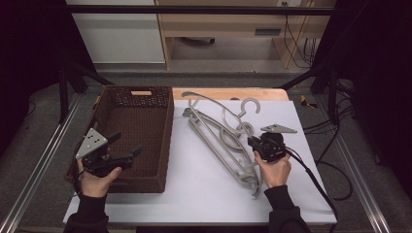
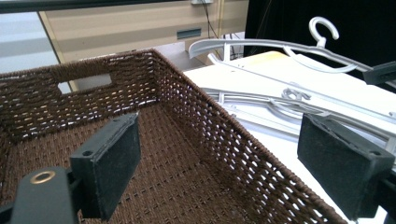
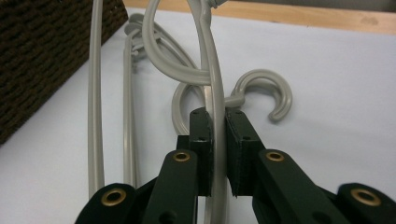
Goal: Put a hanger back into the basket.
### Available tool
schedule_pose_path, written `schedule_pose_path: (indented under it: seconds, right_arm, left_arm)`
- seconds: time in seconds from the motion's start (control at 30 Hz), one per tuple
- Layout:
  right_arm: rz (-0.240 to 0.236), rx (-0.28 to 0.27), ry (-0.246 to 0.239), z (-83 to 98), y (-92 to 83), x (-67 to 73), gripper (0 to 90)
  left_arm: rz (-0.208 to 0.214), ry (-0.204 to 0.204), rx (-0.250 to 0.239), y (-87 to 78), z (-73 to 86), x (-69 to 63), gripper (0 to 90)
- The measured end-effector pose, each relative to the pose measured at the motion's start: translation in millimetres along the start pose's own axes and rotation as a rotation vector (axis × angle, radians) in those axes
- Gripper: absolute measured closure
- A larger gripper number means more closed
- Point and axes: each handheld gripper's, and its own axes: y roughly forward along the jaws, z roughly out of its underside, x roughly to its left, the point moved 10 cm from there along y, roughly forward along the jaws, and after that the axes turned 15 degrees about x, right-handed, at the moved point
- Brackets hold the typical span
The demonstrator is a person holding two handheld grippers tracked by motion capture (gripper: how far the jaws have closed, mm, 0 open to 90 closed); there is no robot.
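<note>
High view: the right gripper [image 1: 253, 143] pinches a grey hanger [image 1: 228, 127] from the pile [image 1: 218, 141] on the white worktop [image 1: 204, 194], just beside the wicker basket [image 1: 160, 145] along its left edge. Left gripper view: the left gripper [image 2: 224, 168] gapes wide across the basket's right wall [image 2: 224, 140]. Right gripper view: the pads [image 3: 203, 140] clamp the hanger's thin bar [image 3: 215, 116]; other hangers [image 3: 128, 116] lie beneath.

count: one brown wicker basket [image 1: 133, 141] on the tabletop [image 1: 204, 189]. grey plastic hangers [image 1: 221, 138] in a tangled pile beside it; three hooks can be made out, exact number uncertain. two handheld grippers, left gripper [image 1: 127, 151] and right gripper [image 1: 253, 141].
</note>
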Motion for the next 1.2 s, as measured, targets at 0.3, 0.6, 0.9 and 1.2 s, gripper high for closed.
schedule_pose_path:
  seconds: [0.3,0.6,0.9,1.2]
  right_arm:
    - [-0.034,-0.052,-0.057,-2.6,-43.5,-4.8,82.4]
    - [-0.074,-0.032,-0.167,5.5,-66.9,4.2,82.4]
    - [-0.137,-0.041,-0.255,3.4,-81.3,27.8,82.4]
    - [-0.175,-0.017,-0.313,5.5,-79.8,43.7,82.4]
  left_arm:
    - [0.021,0.046,-0.004,-5.7,-9.2,-13.7,12.6]
    - [0.046,0.145,0.016,-8.5,-33.9,-36.1,12.4]
    - [0.058,0.259,0.073,6.5,-63.7,-60.0,12.7]
    - [0.077,0.363,0.153,34.2,-80.5,-79.7,16.1]
